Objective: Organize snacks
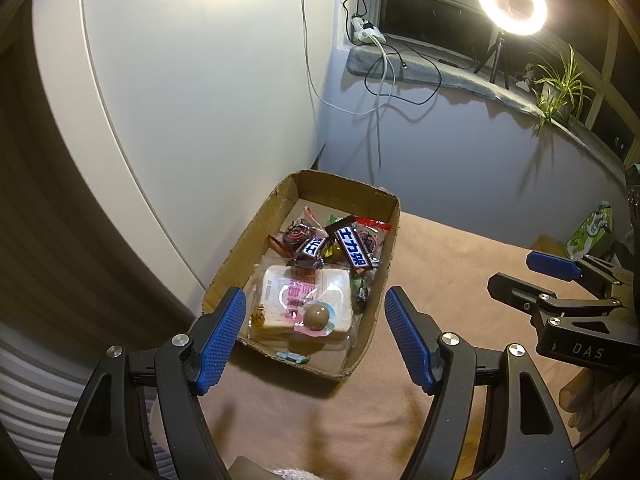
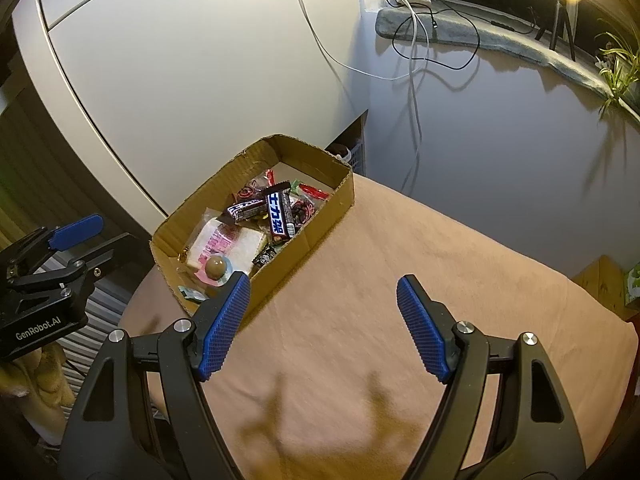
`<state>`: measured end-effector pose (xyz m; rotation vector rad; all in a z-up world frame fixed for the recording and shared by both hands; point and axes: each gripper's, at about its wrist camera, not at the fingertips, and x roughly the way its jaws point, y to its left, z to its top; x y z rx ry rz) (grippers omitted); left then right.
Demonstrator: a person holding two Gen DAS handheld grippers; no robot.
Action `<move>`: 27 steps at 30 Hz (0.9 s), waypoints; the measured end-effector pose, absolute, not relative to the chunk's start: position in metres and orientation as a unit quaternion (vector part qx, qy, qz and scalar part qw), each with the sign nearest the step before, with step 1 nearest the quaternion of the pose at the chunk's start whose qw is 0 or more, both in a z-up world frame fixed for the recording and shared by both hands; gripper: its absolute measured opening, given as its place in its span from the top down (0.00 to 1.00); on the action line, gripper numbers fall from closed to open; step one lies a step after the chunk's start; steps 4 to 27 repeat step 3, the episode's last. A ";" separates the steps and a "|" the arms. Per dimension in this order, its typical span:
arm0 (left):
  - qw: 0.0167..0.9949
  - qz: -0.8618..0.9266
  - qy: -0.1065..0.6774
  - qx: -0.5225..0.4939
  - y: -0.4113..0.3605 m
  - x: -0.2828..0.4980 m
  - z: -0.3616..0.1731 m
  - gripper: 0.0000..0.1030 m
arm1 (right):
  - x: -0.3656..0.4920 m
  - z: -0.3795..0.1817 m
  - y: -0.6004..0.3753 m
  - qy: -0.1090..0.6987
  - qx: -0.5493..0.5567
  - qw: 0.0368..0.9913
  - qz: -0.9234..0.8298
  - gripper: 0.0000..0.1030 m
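Note:
A shallow cardboard box sits on the tan cloth near the white cabinet; it also shows in the right wrist view. It holds a wrapped bread slice with a brown ball sweet on top, Snickers bars and several small wrapped candies. My left gripper is open and empty, just above the box's near end. My right gripper is open and empty over the cloth, right of the box. It also shows in the left wrist view.
The tan cloth covers the table to the right of the box. A white cabinet stands behind the box. A windowsill with cables, a ring light and a plant is at the back. A green package lies far right.

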<state>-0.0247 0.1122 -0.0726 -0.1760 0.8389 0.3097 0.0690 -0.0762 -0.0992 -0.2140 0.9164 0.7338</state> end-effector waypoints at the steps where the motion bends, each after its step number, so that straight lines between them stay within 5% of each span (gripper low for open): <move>1: 0.898 0.150 0.405 -0.086 0.113 -0.024 -0.073 0.30 | 0.069 -0.100 -0.077 0.432 -0.101 0.827 0.345 0.24; 27: 0.897 0.150 0.407 -0.084 0.113 -0.023 -0.073 0.30 | 0.070 -0.101 -0.078 0.434 -0.099 0.827 0.343 0.24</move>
